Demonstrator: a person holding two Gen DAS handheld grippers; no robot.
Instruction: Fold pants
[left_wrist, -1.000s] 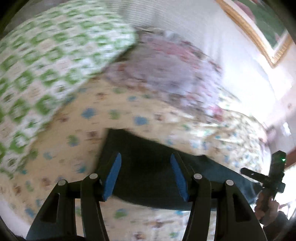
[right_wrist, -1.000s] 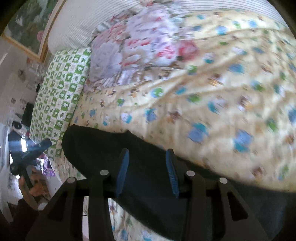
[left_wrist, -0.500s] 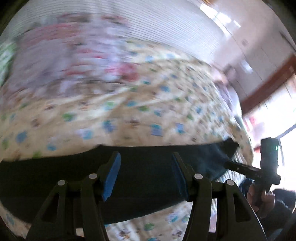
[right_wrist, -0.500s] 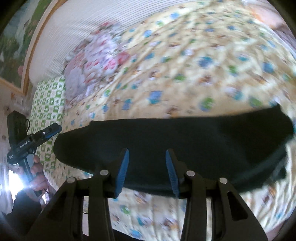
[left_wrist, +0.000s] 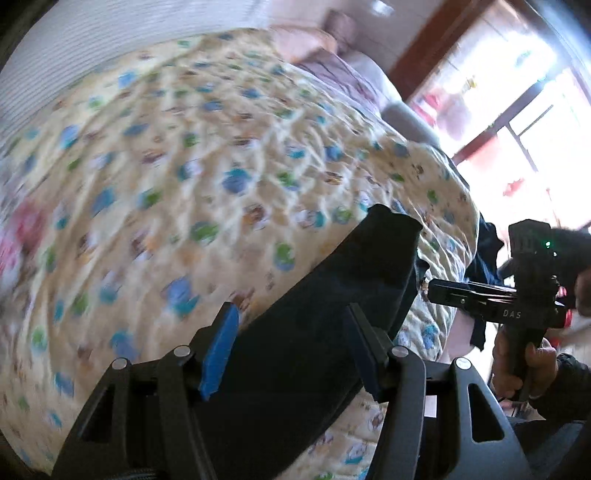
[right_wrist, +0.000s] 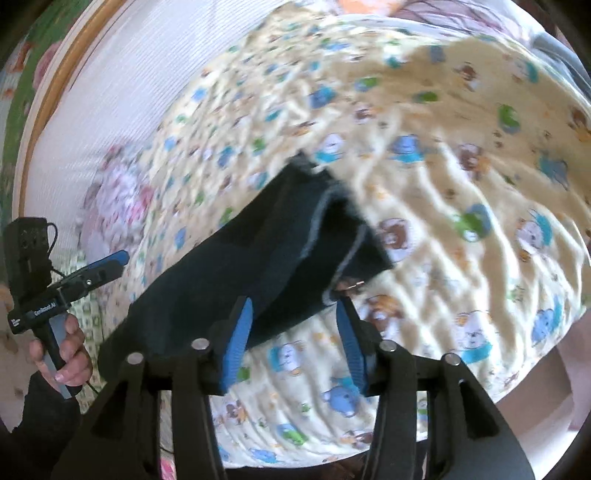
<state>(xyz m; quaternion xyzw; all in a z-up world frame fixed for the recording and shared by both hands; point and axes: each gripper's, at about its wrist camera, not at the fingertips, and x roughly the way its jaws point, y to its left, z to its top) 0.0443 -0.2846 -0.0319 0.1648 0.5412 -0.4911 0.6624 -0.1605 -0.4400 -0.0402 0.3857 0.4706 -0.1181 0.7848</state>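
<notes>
Left wrist view gives me the widest look: the quilt (left_wrist: 229, 155) fills the frame, and the pants (left_wrist: 332, 314) lie on it near its front edge as one long dark strip. I judge the lengthwise fold done, with both legs stacked, and the crosswise folds still to come. The far end of the pants, square and slightly lifted, sits well in from the quilt's right corner.

My left gripper (left_wrist: 291, 350) hangs over the pants with its jaws set wide; they have just been opening further, dark cloth lies under the gap, and neither pad presses on it, so I hold nothing there. My right gripper (right_wrist: 295, 343) is likewise parted, its jaws also just widened. The pants' hem (right_wrist: 343, 236) lies beyond its tips, and bare quilt shows between the pads, so it too grips nothing.

Much is hard to read. Both views are smeared, so the quilt's print is vague and I cannot tell how neatly the two legs line up. The near end of the pants is hidden under my left gripper's frame. A small shiny bit (right_wrist: 352, 285) at the pants' edge by my right gripper's tip is too small to name. Dark cloth (left_wrist: 484, 254) hanging past the quilt's right edge is cut off, and I cannot tell what it belongs to.
</notes>
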